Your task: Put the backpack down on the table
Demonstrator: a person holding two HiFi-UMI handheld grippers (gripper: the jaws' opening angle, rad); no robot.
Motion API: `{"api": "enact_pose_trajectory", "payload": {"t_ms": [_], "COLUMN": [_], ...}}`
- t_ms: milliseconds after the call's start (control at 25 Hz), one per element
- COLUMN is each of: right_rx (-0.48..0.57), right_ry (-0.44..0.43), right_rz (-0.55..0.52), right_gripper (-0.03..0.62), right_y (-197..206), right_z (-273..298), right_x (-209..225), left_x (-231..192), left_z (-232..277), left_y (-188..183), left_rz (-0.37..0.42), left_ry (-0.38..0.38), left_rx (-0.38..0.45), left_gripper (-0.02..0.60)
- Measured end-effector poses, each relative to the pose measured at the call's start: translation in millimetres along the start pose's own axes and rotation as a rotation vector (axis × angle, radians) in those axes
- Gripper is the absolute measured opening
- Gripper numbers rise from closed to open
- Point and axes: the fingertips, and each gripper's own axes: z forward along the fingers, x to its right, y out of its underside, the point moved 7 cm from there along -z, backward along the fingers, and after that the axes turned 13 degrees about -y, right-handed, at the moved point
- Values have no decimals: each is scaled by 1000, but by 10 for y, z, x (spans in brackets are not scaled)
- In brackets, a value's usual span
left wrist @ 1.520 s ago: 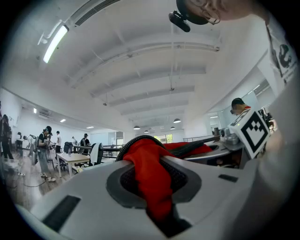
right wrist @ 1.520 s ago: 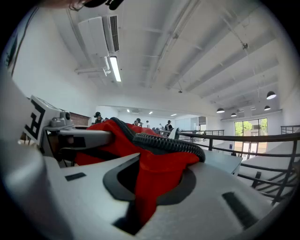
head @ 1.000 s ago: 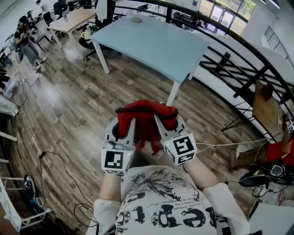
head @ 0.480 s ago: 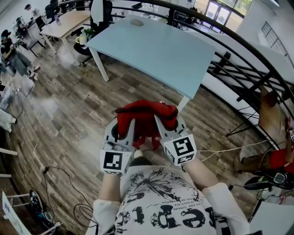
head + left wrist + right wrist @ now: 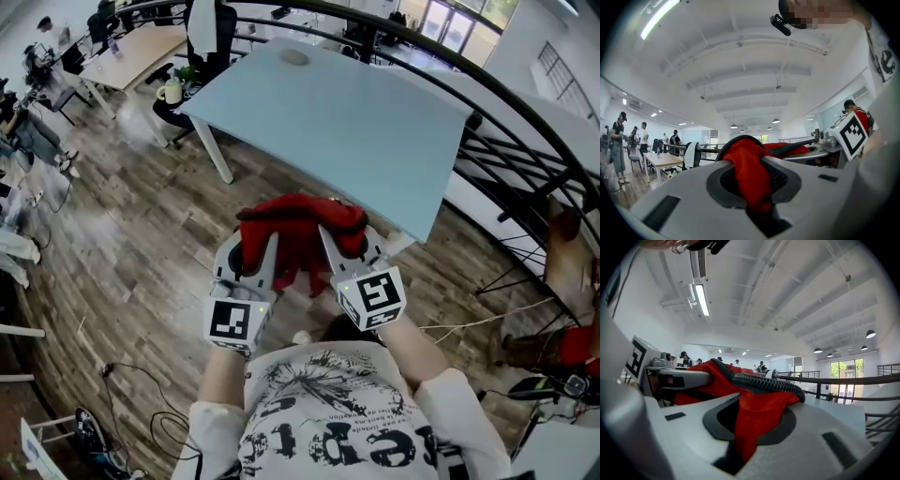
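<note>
**A:** What have your 2 grippers got?

**B:** My left gripper (image 5: 251, 246) is nearly closed, with only a thin gap. It pinches the red cloth of the backpack (image 5: 298, 225). My right gripper (image 5: 339, 242) is nearly closed too, and it pinches the red cloth on the other side. A black bumpy strap (image 5: 764, 383) lies over the top.

**A:** So where is the bag?

**B:** It hangs in the air between the 2 grippers, in front of my chest. It is over the wooden floor (image 5: 141, 234), just by the near edge of the table (image 5: 356, 103). It is not on the table yet.

**A:** Which step are you on?

**B:** I think I am carrying it there. Next I must bring the bag out over the blue top. Then I lower both grippers together until the bag sits down, and only then open both.

**A:** Is that tricky?

**B:** A bit, I think. The bag looks soft and floppy, so I want both sides level
</note>
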Motion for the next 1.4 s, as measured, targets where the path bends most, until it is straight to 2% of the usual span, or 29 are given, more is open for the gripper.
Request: {"api": "enact_pose_trajectory", "payload": {"t_ms": [80, 240, 440, 600, 800, 1160, 1400], "right_rx": [2, 9, 14, 33, 64, 21, -4], "right_ry": [0, -15, -35, -28, -13, 70, 198], "right_rz": [-3, -15, -23, -22, -38, -72, -62], "right_gripper": [48, 48, 49, 49, 49, 51, 51], "right_y": [-4, 45, 76, 45, -169, -231, -237], "right_z": [227, 702, 1299, 1691, 2213, 2721, 3023], "right_x": [133, 492, 1043, 1532, 2372, 3455, 4204], "left_x": [-126, -373, -631, -773, -911, -948, -935], "left_z": [208, 721, 1440, 2092, 3118, 4482, 5518], "left_y": [13, 118, 240, 199, 66, 95, 124], "left_rz": [-3, 7, 3, 16, 24, 1, -16], "left_ry": [2, -18, -20, -29, -15, 80, 215], "left_rx": [-28, 1, -35, 13, 52, 80, 73], "left_gripper": [66, 66, 66, 66, 67, 67, 66]}}
